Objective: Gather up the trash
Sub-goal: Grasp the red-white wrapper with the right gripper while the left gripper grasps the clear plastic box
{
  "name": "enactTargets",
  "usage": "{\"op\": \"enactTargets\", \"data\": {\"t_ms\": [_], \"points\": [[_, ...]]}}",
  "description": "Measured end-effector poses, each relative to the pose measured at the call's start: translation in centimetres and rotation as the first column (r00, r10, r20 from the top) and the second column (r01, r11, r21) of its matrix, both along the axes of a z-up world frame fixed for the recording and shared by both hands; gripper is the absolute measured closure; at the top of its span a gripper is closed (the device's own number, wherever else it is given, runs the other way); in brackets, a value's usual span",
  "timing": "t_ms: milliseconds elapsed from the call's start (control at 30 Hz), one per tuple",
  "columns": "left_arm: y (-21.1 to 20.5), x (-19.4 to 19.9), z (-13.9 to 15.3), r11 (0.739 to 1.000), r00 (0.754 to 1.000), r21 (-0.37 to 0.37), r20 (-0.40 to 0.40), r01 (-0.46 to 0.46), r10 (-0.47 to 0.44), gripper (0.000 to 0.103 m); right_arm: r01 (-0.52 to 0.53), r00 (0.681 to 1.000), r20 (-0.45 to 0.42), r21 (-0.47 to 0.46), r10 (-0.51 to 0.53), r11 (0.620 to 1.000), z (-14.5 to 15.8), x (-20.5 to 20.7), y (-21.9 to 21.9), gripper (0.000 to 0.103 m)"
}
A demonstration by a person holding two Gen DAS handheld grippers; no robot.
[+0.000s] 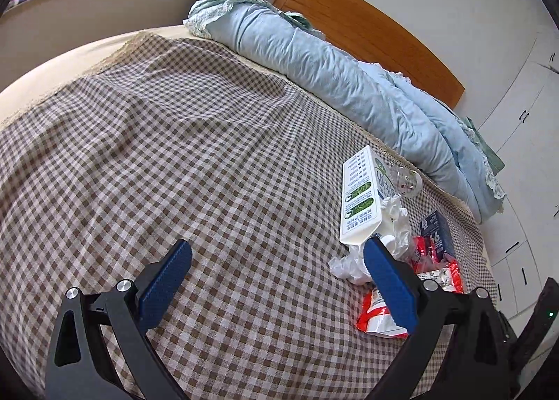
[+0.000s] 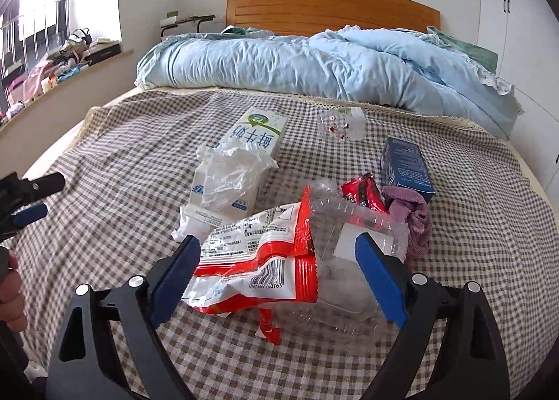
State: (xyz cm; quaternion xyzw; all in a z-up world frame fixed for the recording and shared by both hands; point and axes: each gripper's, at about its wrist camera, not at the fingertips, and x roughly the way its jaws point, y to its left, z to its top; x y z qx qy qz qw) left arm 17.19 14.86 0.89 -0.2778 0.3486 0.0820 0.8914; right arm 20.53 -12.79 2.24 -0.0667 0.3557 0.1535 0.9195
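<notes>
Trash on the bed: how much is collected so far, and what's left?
Nothing looks collected yet. The milk carton, crumpled white bag, red snack wrapper, clear plastic bottle and blue box all lie on the checked bedspread. The right hand-held gripper stands open around the wrapper, not gripping; the left hand-held gripper is open and empty.

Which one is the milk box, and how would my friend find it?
Look at the checked bedspread below the rolled blue quilt. In the trash pile there, the milk carton lies flat under a crumpled white plastic bag. It is the only tall white box with a green logo; the other box is dark blue.
</notes>
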Motion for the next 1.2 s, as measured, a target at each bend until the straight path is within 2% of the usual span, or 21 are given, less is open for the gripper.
{"op": "enactTargets", "data": {"t_ms": [33, 67, 100, 167, 300, 367, 467, 533, 633, 667, 733, 767, 833, 867, 900, 967, 1000, 1033, 1133, 1200], "points": [[0.0, 0.1, -0.1, 1.000, 1.000, -0.014, -0.003, 0.012, -0.012, 0.008, 0.002, 1.000, -0.012, -0.005, -0.002, 1.000, -0.3, 0.1, 0.3, 0.045], [0.0, 0.2, -0.2, 1.000, 1.000, -0.019, -0.006, 0.017, -0.017, 0.008, 0.004, 1.000, -0.018, -0.011, -0.004, 1.000, -0.5, 0.0, 0.4, 0.076], [-0.2, 0.2, -0.2, 1.000, 1.000, -0.012, -0.008, 0.018, -0.018, 0.008, -0.001, 1.000, -0.014, -0.020, 0.000, 1.000, -0.5, -0.2, 0.7, 0.076], [-0.6, 0.2, -0.1, 0.999, 1.000, 0.020, -0.006, 0.025, -0.025, 0.008, -0.047, 0.999, 0.015, -0.020, 0.047, 0.999, 0.1, -1.1, 1.4, 0.087], [-1.9, 0.3, 0.1, 0.995, 0.998, 0.070, -0.014, 0.069, -0.068, 0.008, -0.020, 0.985, 0.170, 0.018, 0.017, 1.000, 4.8, -4.1, -0.3, 0.090], [-2.6, 0.5, 0.0, 0.991, 0.995, 0.091, -0.023, 0.095, -0.093, 0.008, 0.018, 0.967, 0.251, 0.059, -0.032, 0.998, 7.6, -5.8, -2.6, 0.090], [-3.8, 0.8, -0.2, 0.984, 0.991, 0.110, -0.030, 0.137, -0.134, 0.008, 0.105, 0.932, 0.337, 0.091, -0.130, 0.990, 10.3, -7.7, -6.6, 0.090], [-4.8, 1.0, -0.5, 0.980, 0.985, 0.101, -0.037, 0.171, -0.168, 0.008, 0.178, 0.906, 0.369, 0.114, -0.208, 0.978, 10.9, -8.9, -9.7, 0.090], [-6.6, 1.5, -1.2, 0.969, 0.970, 0.062, -0.049, 0.240, -0.237, 0.008, 0.269, 0.879, 0.359, 0.171, -0.314, 0.948, 9.6, -10.2, -13.8, 0.090], [-7.3, 1.7, -1.5, 0.964, 0.964, 0.032, -0.048, 0.264, -0.262, 0.008, 0.291, 0.870, 0.356, 0.186, -0.341, 0.938, 8.8, -10.6, -14.9, 0.090], [-9.2, 2.4, -2.2, 0.949, 0.951, -0.079, -0.025, 0.304, -0.307, 0.008, 0.322, 0.844, 0.368, 0.234, -0.390, 0.917, 6.8, -12.1, -16.6, 0.090], [-10.5, 2.8, -2.7, 0.929, 0.940, -0.148, 0.009, 0.338, -0.340, 0.008, 0.341, 0.830, 0.369, 0.256, -0.418, 0.904, 5.9, -12.8, -17.4, 0.090], [-13.5, 3.8, -4.4, 0.851, 0.896, -0.288, 0.072, 0.440, -0.439, 0.008, 0.367, 0.801, 0.366, 0.326, -0.474, 0.871, 3.5, -14.3, -19.0, 0.090], [-14.5, 4.3, -5.3, 0.825, 0.885, -0.338, 0.059, 0.453, -0.462, 0.008, 0.376, 0.795, 0.353, 0.353, -0.494, 0.857, 2.4, -14.7, -19.7, 0.090], [-15.1, 4.4, -6.3, 0.808, 0.889, -0.399, 0.046, 0.434, -0.455, 0.008, 0.382, 0.801, 0.329, 0.362, -0.500, 0.850, 1.6, -14.6, -20.2, 0.090], [-15.5, 4.2, -7.8, 0.769, 0.918, -0.524, 0.065, 0.366, -0.392, 0.008, 0.365, 0.821, 0.297, 0.383, -0.487, 0.849, 1.4, -14.4, -21.0, 0.090], [-15.6, 4.3, -8.5, 0.746, 0.931, -0.577, 0.073, 0.331, -0.357, 0.008, 0.351, 0.819, 0.306, 0.400, -0.485, 0.846, 1.5, -14.7, -21.3, 0.090], [-15.9, 4.3, -8.8, 0.739, 0.943, -0.601, 0.078, 0.304, -0.324, 0.008, 0.345, 0.817, 0.318, 0.399, -0.481, 0.850, 1.7, -14.9, -21.5, 0.090], [-17.0, 4.4, -8.9, 0.806, 0.971, -0.548, 0.047, 0.223, -0.236, 0.008, 0.329, 0.827, 0.311, 0.407, -0.468, 0.852, 1.3, -14.8, -22.0, 0.090], [-18.0, 4.9, -8.9, 0.835, 0.974, -0.508, 0.042, 0.212, -0.222, 0.008, 0.322, 0.842, 0.273, 0.438, -0.465, 0.839, 0.8, -14.5, -22.6, 0.090]]}}
